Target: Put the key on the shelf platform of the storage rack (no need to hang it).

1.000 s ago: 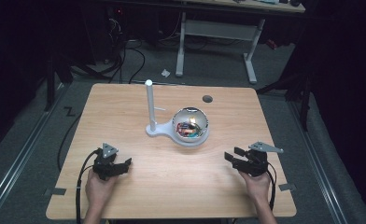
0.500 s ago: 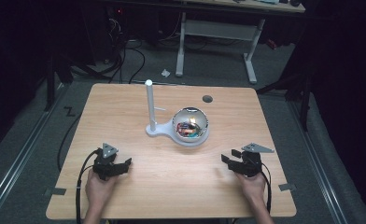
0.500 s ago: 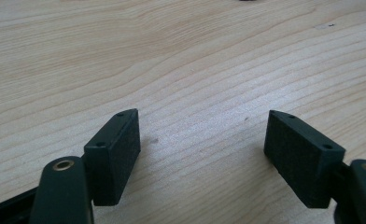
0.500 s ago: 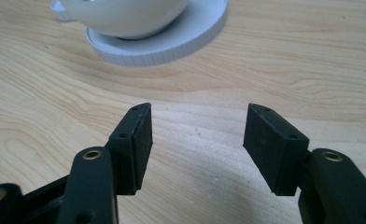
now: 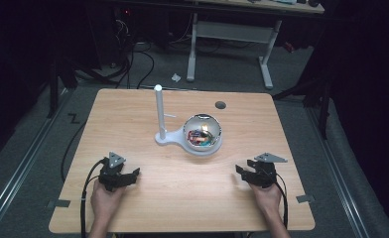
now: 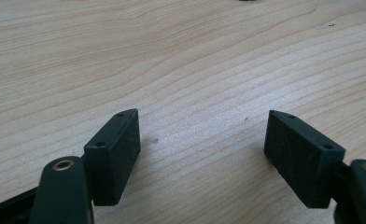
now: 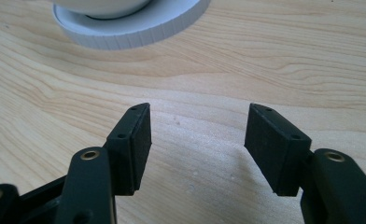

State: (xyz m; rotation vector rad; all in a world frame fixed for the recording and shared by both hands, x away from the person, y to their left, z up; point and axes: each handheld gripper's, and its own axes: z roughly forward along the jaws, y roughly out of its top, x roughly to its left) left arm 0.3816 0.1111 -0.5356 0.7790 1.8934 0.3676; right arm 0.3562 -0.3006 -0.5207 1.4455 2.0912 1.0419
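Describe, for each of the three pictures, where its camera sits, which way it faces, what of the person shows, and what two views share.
High view: above the person's side, looking forward and down on the wooden table; forearms, left tool and right tool show.
Left gripper view: on the left tool, facing bare tabletop; its open jaws show.
Right gripper view: on the right tool, facing the white stand base; open jaws show.
Shared: that stand, in the high and right views.

1. The tabletop (image 5: 133, 119) is pale wood-grain laminate, smooth and matt.
2. The bowl (image 5: 203, 133) looks like mirror-polished metal, glossy.
3. The stand (image 5: 159, 115) is white matt plastic; its base rim is finely ribbed.
4. The grippers' jaws are black matt plastic with faintly grainy pad faces.
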